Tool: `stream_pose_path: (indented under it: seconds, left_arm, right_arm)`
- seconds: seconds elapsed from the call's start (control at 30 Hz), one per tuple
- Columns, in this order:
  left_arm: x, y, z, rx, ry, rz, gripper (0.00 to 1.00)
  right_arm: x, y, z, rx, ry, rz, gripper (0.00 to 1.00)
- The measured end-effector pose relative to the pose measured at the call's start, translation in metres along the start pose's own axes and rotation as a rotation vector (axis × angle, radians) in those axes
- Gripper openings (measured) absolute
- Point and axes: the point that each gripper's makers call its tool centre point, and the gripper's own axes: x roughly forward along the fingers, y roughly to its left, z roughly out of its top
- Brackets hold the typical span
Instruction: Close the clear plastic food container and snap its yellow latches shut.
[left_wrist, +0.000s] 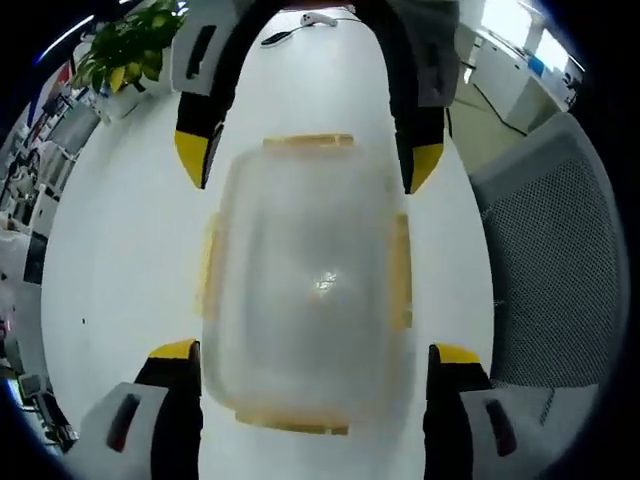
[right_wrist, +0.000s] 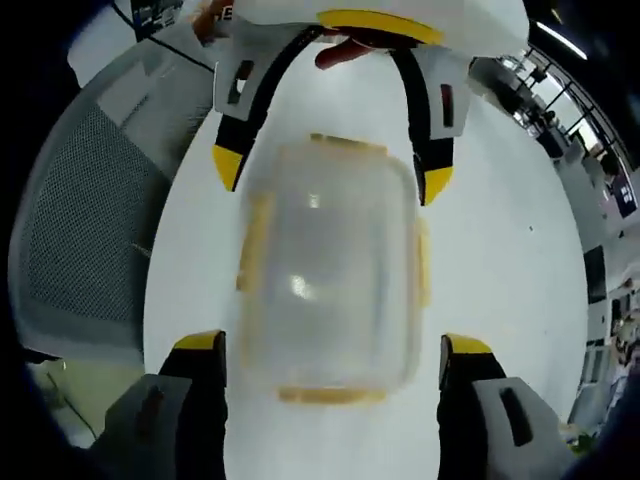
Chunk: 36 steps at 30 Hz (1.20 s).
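Container (left_wrist: 305, 285) is lying flat on the white table (left_wrist: 120, 250), its lid seemingly already seated and its yellow latches (left_wrist: 402, 270) sticking out along all four edges — blur is hiding whether any are snapped. The left gripper (left_wrist: 312, 375) is hovering with jaws spread wide, flanking the box without touching. The right gripper (right_wrist: 332, 372) is facing it from the opposite end, jaws likewise apart — probably so each can press latches from its own side.
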Motion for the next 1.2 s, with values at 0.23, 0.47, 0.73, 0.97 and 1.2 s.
stream_pose_path:
  seconds: [0.23,0.47,0.73,0.97,1.2]
  left_arm:
    - [0.006,0.004,-0.002,0.005,0.02,0.025,0.88]
    - [0.008,0.006,-0.004,0.017,0.069,0.073,0.8]
    - [0.006,0.006,-0.005,0.004,0.072,0.073,0.79]
    - [0.004,0.002,-0.008,-0.043,0.054,0.088,0.79]
    - [0.001,-0.007,-0.019,-0.119,0.071,0.106,0.79]
  right_arm:
    - [0.008,0.006,-0.01,-0.016,0.033,0.039,0.78]
    - [0.009,0.005,-0.01,-0.043,0.05,0.053,0.76]
    - [0.008,0.006,-0.009,-0.049,0.018,0.056,0.75]
    - [0.009,0.007,-0.006,-0.094,0.012,0.068,0.75]
    - [0.014,0.008,0.004,-0.174,0.043,0.092,0.75]
